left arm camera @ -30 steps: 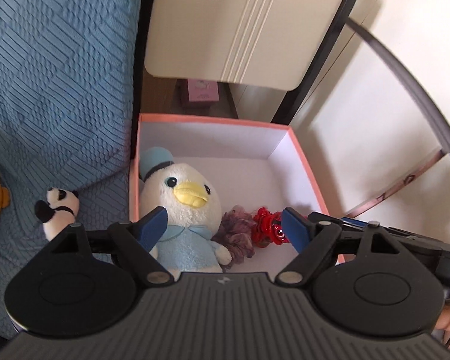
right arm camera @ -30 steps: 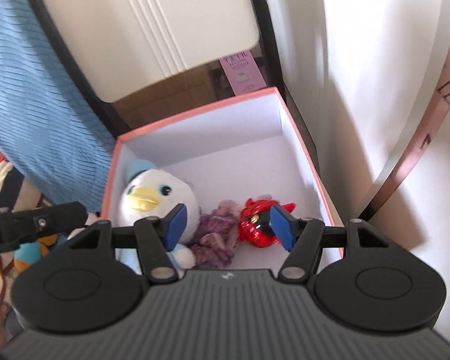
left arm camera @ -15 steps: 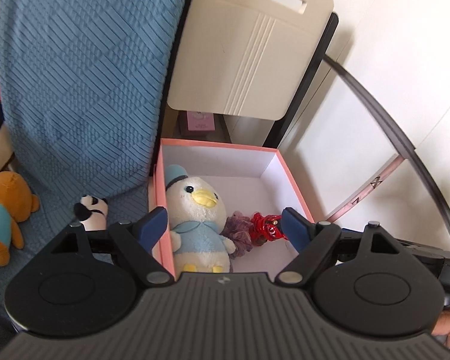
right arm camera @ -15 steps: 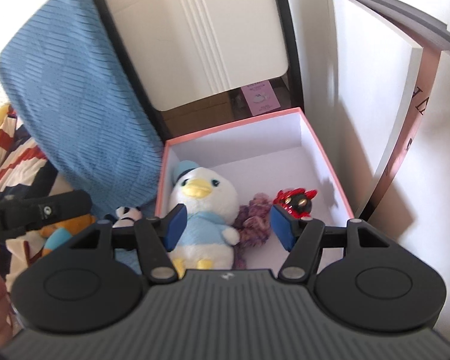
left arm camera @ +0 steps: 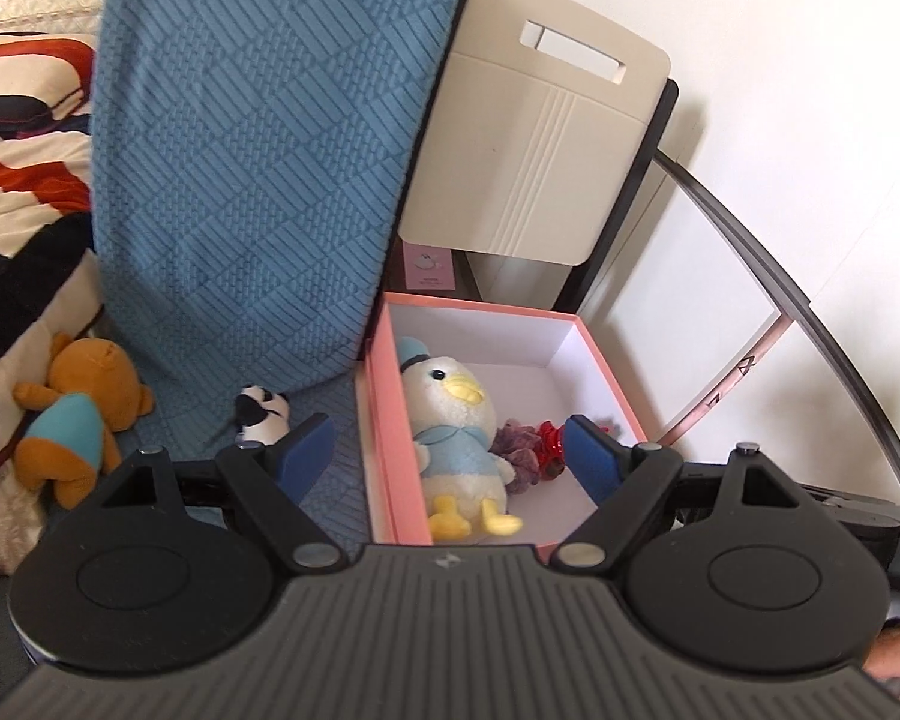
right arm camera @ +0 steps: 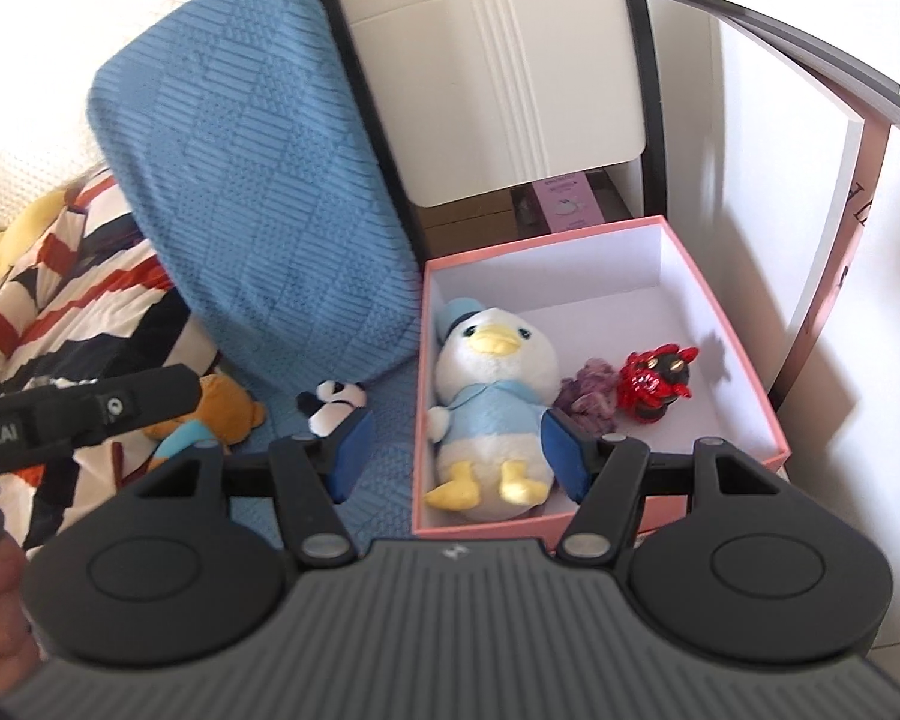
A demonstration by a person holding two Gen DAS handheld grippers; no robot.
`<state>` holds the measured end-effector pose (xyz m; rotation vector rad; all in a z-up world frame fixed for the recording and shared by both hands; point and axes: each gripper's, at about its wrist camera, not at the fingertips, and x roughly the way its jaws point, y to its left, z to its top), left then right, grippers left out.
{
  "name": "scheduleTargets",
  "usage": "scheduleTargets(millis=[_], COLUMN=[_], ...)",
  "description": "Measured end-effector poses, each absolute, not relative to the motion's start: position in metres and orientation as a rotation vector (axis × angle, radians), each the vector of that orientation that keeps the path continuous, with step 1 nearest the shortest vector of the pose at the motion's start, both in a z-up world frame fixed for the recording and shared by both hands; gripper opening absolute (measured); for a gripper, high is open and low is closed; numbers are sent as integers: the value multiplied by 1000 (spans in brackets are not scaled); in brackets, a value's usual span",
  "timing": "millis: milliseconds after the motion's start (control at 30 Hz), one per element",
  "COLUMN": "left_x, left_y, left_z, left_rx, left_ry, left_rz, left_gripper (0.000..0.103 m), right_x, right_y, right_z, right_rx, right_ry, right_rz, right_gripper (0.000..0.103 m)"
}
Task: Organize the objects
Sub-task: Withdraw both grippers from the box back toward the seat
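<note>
Left gripper (left arm camera: 447,456) empty — only right view shows red toy (right arm camera: 657,385) clearly.

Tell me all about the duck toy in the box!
The duck is a soft, fuzzy plush: white head and belly, yellow beak and feet, black eyes, a light blue cap and light blue shirt. It lies on its back along the left wall of the pink box, head toward the far end, feet toward the camera. A purple scrunchie sits against its side. Nothing grips it.
</note>
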<state>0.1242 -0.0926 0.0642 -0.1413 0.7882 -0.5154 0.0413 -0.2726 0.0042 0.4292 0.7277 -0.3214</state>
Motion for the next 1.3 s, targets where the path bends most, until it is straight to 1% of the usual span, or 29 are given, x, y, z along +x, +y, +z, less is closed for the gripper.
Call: scheduleTargets(millis=[233,500,667,767,867,1100,1300], left_x=[110,119,127,121,116,116,138], left_y=[-55,-24,-17,-16,-19,-23,-12], left_z=[63,42,21,8,-9,-56,-85], left_rx=[-157,-180,-157,-123,-84,-77,-101], left_ry=[772,773,754,669,640,670,754], left_rz=[-479,-395,-357,-310,-288,-288,-257], left_gripper=[86,86,86,86,86,86,87], right_x=[36,48,59,67,74,87,95], right_y=[-236,-209,-196,-193,-193,-186,-182], right_z=[7,-9,-33,-57,-82,-128,-136], right_rx=[406,395,365,361,377,352,336], right_ry=[727,747,756,763,764,755,759], right_rz=[-280,-215,-174,-138,-121,-107,-105], right_gripper=[64,64,66,66,66,66,66])
